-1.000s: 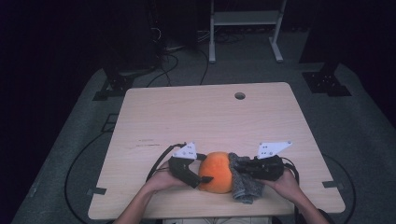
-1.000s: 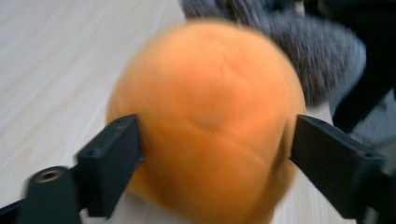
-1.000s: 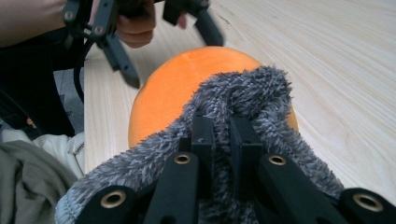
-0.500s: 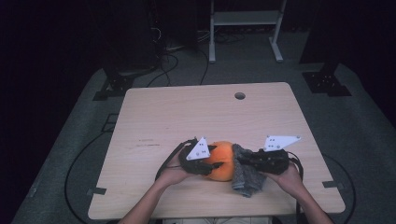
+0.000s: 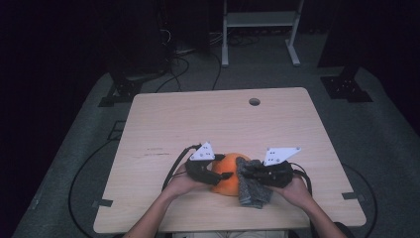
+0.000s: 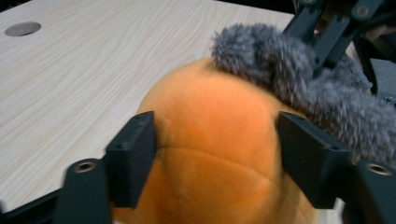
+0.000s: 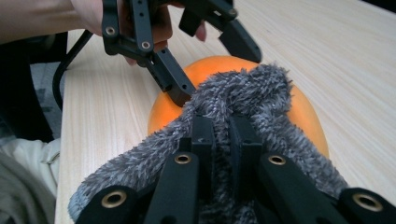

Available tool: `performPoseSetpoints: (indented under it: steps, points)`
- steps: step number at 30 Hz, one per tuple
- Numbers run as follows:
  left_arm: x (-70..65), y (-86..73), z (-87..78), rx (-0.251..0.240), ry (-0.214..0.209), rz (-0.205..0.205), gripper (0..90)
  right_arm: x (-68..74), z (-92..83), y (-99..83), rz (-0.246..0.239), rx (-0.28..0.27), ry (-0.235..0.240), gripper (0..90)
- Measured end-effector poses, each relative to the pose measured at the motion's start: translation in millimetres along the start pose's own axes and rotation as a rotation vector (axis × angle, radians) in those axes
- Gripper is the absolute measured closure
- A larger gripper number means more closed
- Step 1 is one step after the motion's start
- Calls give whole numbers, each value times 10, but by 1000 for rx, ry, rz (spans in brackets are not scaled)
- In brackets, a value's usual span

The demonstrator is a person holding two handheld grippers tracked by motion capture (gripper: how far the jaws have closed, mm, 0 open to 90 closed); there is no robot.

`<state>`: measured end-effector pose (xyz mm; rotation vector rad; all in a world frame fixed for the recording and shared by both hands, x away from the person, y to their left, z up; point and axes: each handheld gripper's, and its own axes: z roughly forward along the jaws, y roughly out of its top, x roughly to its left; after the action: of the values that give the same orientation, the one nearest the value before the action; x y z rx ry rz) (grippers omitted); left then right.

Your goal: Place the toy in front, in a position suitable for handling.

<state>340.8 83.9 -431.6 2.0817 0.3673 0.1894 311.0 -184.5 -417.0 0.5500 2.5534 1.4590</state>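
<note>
While left gripper (image 6: 215, 163) holds orange plush ball (image 6: 215, 154) w/ wide jaws, right gripper (image 7: 222, 140), pinched narrow on grey fuzzy sock (image 7: 243, 98), sits just right of it.

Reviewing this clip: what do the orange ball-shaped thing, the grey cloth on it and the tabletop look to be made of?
Orange ball: looks like plush fabric, short matte nap with a stitched seam across it; probably stuffed. Grey cloth: shaggy, fuzzy pile, like chenille or fleece; possibly a sock, the shape is unclear. Table: pale wood-grain surface, smooth and faintly glossy, likely laminate rather than solid wood.
</note>
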Motion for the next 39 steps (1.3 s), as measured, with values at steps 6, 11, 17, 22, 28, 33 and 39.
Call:
performPoseSetpoints:
  steps: [6, 11, 17, 22, 28, 33, 39]
  points:
    - [8, -117, -73, -2, 11, -6, 354, -112, -113, -245, 64, 39, -9, 819]
    - [-13, -165, -152, 12, 3, 4, 360, -103, -194, -336, 99, 60, 0, 817]
    - [-54, -170, -163, 15, 8, 20, 364, -29, -163, -32, 61, -41, 31, 814]
    - [-43, -209, -190, 14, -6, 9, 369, -52, -26, -30, 65, -20, 36, 814]
    - [-40, -204, -184, 12, -10, 11, 369, -84, -112, -258, 101, 40, 11, 813]
    - [-63, -219, -201, 9, -1, 26, 370, -119, -242, -331, 134, 23, 3, 812]
    - [-55, -230, -209, 13, -1, 33, 373, -126, -175, -32, 95, -42, 32, 813]
